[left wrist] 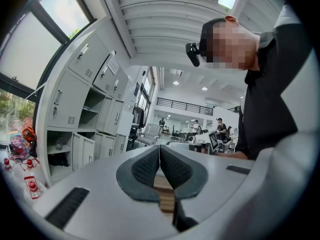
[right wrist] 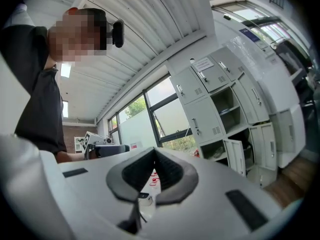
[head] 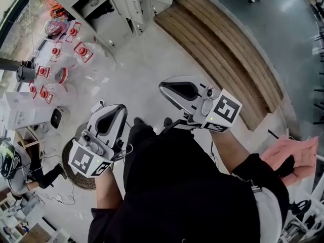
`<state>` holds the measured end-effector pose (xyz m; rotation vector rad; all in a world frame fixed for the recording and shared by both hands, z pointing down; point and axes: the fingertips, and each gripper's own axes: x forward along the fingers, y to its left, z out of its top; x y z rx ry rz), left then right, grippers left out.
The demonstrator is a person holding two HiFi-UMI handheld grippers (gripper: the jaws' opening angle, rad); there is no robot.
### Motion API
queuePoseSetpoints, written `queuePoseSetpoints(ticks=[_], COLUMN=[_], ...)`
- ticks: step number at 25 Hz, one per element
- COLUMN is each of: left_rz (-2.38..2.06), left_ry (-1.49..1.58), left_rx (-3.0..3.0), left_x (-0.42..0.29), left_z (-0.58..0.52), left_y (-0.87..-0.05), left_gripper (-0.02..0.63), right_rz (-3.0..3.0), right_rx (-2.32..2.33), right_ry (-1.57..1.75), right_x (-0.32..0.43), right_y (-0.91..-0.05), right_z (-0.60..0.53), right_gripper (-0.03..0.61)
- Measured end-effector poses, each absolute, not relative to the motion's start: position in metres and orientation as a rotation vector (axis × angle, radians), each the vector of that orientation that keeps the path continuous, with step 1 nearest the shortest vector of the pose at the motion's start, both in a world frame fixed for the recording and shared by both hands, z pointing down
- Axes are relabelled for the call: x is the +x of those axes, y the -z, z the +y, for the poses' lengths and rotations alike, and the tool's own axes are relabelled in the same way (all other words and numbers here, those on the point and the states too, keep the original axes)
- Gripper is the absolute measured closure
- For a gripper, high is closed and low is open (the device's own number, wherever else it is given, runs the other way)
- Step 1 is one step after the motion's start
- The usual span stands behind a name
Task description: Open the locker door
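The grey lockers [head: 119, 6] stand far ahead at the top of the head view, some doors shut and some compartments open. They also show at the left of the left gripper view [left wrist: 75, 89] and at the right of the right gripper view [right wrist: 212, 96]. My left gripper [head: 120, 107] is held near my body, well away from the lockers. It points up, and its dark pads [left wrist: 147, 166] meet with nothing between them. My right gripper [head: 161, 85] is beside it at about the same height. It is also shut and empty [right wrist: 153, 150]. Neither gripper touches a locker.
A wooden slatted platform [head: 228, 49] runs diagonally on the right. Several clear bags with red-capped items [head: 58, 59] lie on the floor at the left. A round woven mat [head: 76, 173] lies below my left gripper. People and desks [left wrist: 200, 131] are far off.
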<state>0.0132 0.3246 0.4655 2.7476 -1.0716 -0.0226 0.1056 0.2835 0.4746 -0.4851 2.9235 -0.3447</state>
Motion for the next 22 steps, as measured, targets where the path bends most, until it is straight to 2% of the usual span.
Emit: queuePoseSetpoints(ticks=[8,22], left_rz=[-1.100,-1.136], left_ry=[0.077,0.234], left_rx=[2.705,2.736], left_x=[-0.035,-0.185], left_z=[0.274,0.158], left_y=[-0.475,-0.445], left_gripper=[0.597,0.597], right_rz=[2.928,3.063], right_rx=[-0.507,-0.501], right_ry=[0.375,0.277], right_x=[0.071,-0.084], right_y=[-0.483,-0.455], right_z=[0.239,0.120], right_gripper=[0.566,0.566])
